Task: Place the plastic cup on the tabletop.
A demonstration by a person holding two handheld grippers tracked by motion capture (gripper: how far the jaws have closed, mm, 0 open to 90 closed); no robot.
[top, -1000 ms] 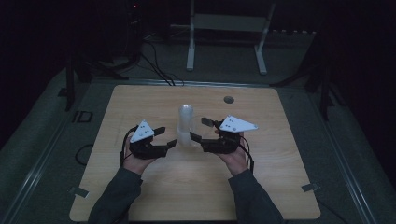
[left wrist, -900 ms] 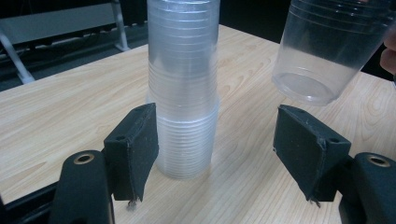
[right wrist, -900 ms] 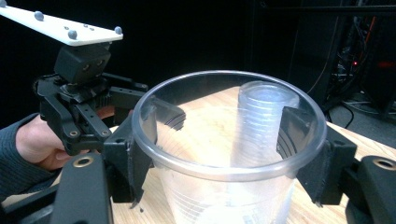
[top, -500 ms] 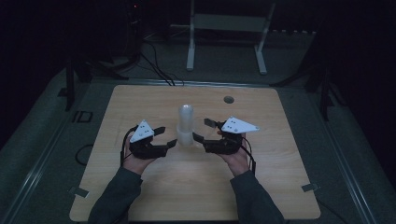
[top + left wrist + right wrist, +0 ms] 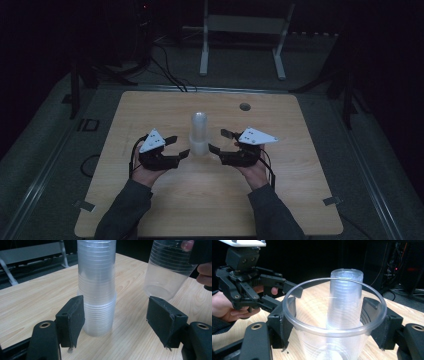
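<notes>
Clear plastic catches our eye first in the high view: a stack of cups [image 5: 199, 134] stands upright near the middle of the wooden table [image 5: 150, 107]. We see the left gripper [image 5: 176, 146] just to the stack's left, its jaws spread and pointing toward the base of the stack without touching it. The right gripper [image 5: 219, 141] sits just to the stack's right; from this height we cannot tell what lies between its jaws. A small dark hole [image 5: 244, 106] marks the tabletop beyond, and a white frame [image 5: 240, 25] stands on the floor behind the table.

Turning to the left gripper view, we look along two black jaws held wide apart. The stack of cups [image 5: 97, 285] rises just past the left jaw, close to it but apart from it. Off to the right, a single cup [image 5: 168, 267] hangs tilted above the table, gripped near its rim by the other gripper, with the person's fingers [image 5: 205, 272] beside it.

Moving to the right gripper view, we find the single cup [image 5: 332, 322] sitting upright between the jaws, mouth toward the camera, both pads pressed against its wall below the rim. Through it we see the stack [image 5: 344, 295] standing on the table, and farther left the left gripper [image 5: 287, 293], open, in the person's hand [image 5: 229, 306].
</notes>
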